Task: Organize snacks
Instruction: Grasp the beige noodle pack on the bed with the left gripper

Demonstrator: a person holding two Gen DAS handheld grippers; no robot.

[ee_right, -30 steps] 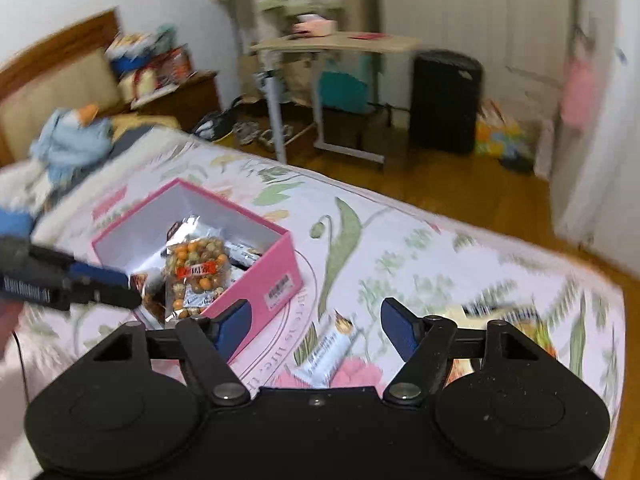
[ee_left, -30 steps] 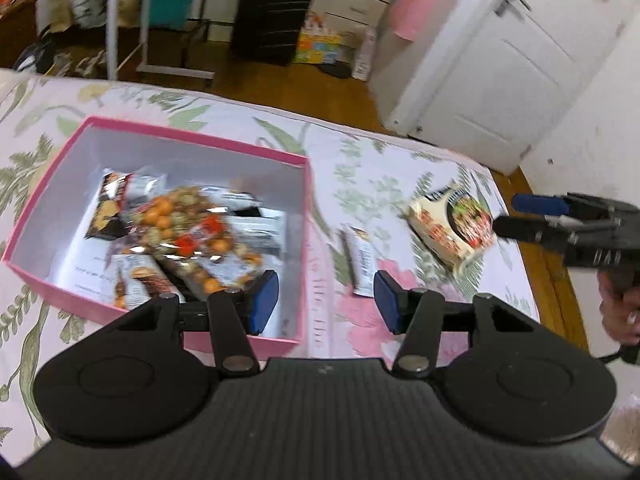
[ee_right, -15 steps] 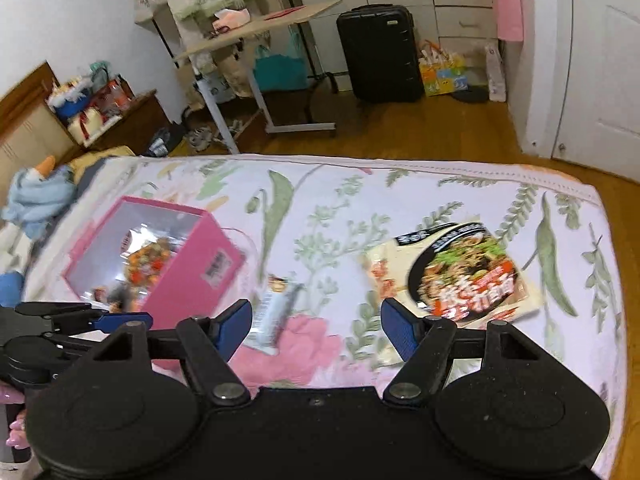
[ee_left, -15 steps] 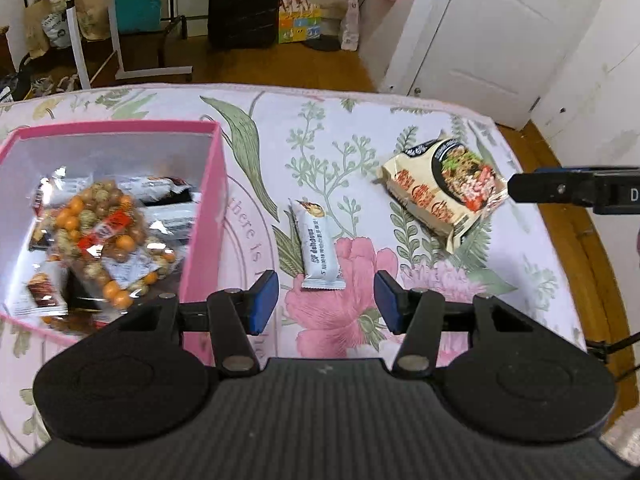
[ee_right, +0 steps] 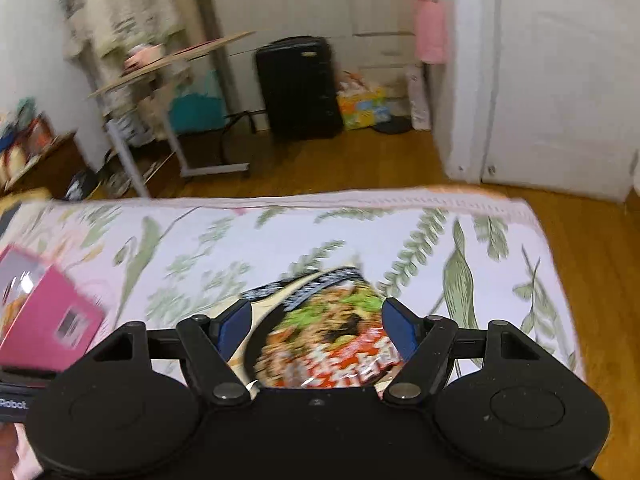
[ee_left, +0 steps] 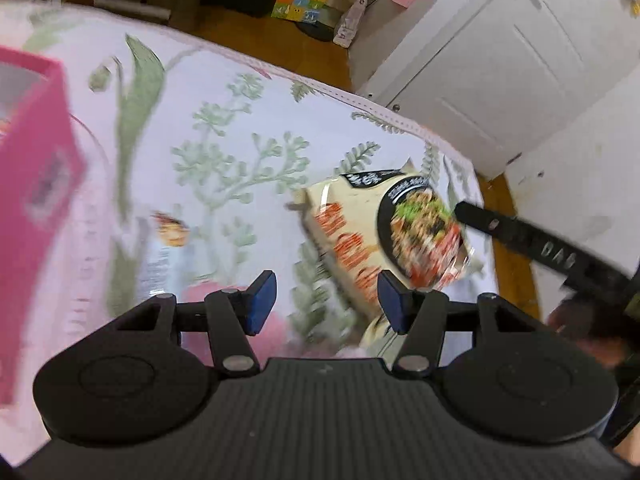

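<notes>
The left hand-held gripper (ee_left: 323, 300), jaws opening with nothing between them, has the small snack bar (ee_left: 160, 256) ahead to its left on the bed (ee_left: 224, 128), long axis running away from it. The noodle packet (ee_right: 324, 332) lies directly under the right hand-held gripper (ee_right: 316, 330), whose jaws stand wide and unclamped, so that hand is nearer. Only the left view shows the bar, and shows the packet slanting; both show the pink box (ee_left: 32, 184) far left.

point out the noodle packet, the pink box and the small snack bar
noodle packet (ee_right: 320, 340), right wrist view, on the printed bowl picture
pink box (ee_left: 36, 184), left wrist view, on its outer side wall
small snack bar (ee_left: 164, 252), left wrist view, on its blurred white wrapper
</notes>
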